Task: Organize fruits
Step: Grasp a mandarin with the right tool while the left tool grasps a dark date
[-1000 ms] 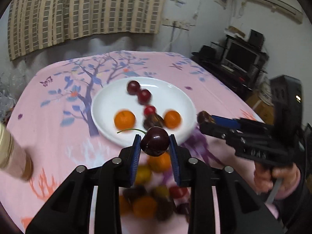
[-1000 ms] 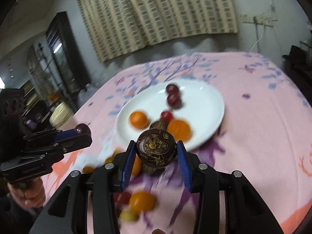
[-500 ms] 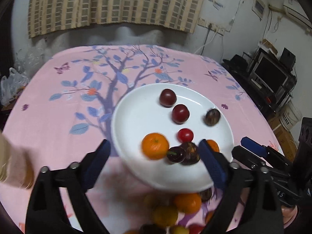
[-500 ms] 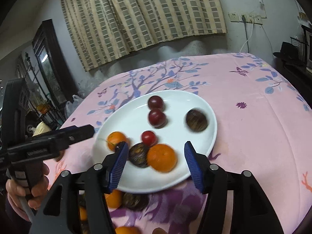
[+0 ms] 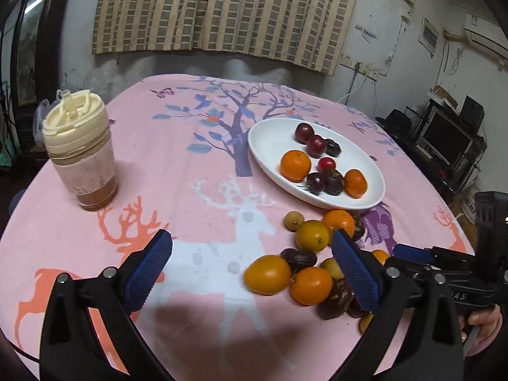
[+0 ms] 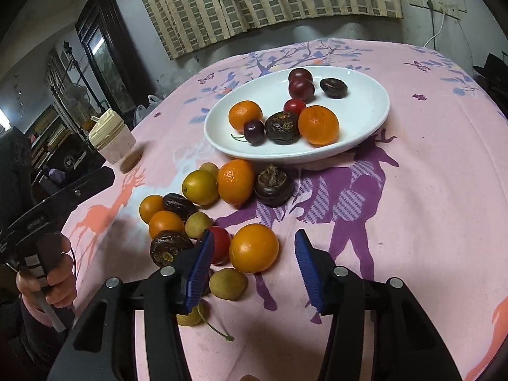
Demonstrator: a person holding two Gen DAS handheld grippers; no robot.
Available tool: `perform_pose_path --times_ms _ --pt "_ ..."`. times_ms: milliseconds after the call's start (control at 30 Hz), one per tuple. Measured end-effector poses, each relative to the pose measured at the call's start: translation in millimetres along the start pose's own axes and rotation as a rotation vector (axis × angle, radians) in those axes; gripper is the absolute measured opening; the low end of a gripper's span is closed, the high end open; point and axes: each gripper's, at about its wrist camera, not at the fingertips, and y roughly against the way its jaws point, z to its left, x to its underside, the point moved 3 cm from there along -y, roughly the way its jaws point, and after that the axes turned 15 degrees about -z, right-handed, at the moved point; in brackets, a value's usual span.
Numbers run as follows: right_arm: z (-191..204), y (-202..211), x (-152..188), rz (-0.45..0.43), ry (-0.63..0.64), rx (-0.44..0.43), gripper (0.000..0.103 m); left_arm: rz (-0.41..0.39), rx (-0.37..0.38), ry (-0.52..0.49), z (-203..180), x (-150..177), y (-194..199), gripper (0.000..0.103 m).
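A white plate (image 5: 273, 133) (image 6: 365, 108) on the pink tablecloth holds oranges, plums, a cherry (image 6: 254, 130) and dark water chestnuts (image 6: 283, 127). A pile of loose fruit (image 5: 304, 270) (image 6: 203, 200) lies on the cloth in front of the plate. My left gripper (image 5: 250, 270) is open and empty, above the cloth left of the pile. My right gripper (image 6: 254, 268) is open and empty, with an orange (image 6: 254, 248) lying between its fingertips. It shows in the left wrist view (image 5: 412, 254) at the right.
A jar with a cream lid (image 5: 81, 152) (image 6: 111, 141) stands on the left of the table. A dark cabinet (image 6: 98, 50) and a TV stand (image 5: 451, 139) are beyond the table edges.
Both grippers let go of their fruit onto the plate, the left a cherry and the right a water chestnut. Both opened and pulled back toward the loose pile.
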Motion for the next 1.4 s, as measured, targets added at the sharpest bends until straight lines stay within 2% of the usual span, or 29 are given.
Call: perform_pose_path --times_ms 67,200,300,367,400,467,500,533,667,833,967,1100,1200,1233,1400 --pt "1 -1 4 0.011 0.005 0.0 0.05 -0.005 0.008 -0.014 -3 1 2 0.098" --pt "1 -11 8 0.034 0.014 -0.003 0.036 0.008 0.056 -0.026 -9 4 5 0.098" --pt "6 -11 9 0.023 0.052 0.0 0.036 0.002 0.087 -0.061 -19 6 8 0.098" --pt "5 -8 9 0.021 0.036 -0.008 0.035 0.022 0.141 -0.079 -26 9 8 0.098" --pt "3 -6 7 0.012 0.011 -0.021 0.035 0.048 0.194 -0.094 -33 13 8 0.098" --pt "-2 2 0 -0.024 -0.018 -0.025 0.035 0.08 0.266 -0.156 -47 21 11 0.089" --pt "-3 4 -2 -0.036 -0.016 -0.019 0.036 0.095 0.29 -0.228 -57 28 13 0.07" --pt "-4 5 -3 -0.041 -0.015 -0.012 0.036 0.109 0.302 -0.265 -62 34 13 0.058" --pt "-6 2 -1 -0.021 -0.021 -0.006 0.036 0.169 0.333 -0.318 -72 53 10 0.045" --pt "-3 5 -3 -0.033 -0.012 -0.009 0.036 0.186 0.359 -0.321 -76 57 7 0.041" --pt "-3 7 -4 -0.038 -0.015 -0.008 0.036 0.226 0.351 -0.337 -78 64 1 0.041" --pt "-2 8 -4 -0.042 -0.015 -0.011 0.036 0.258 0.37 -0.314 -77 69 -4 0.039" --pt "-1 9 -5 -0.048 -0.015 -0.012 0.036 0.309 0.348 -0.306 -75 77 -16 0.028" --pt "-2 10 -6 -0.05 -0.016 -0.011 0.036 0.303 0.344 -0.304 -75 75 -18 0.026" --pt "-1 11 -6 -0.052 -0.016 -0.016 0.036 0.307 0.36 -0.209 -70 70 -26 0.025"
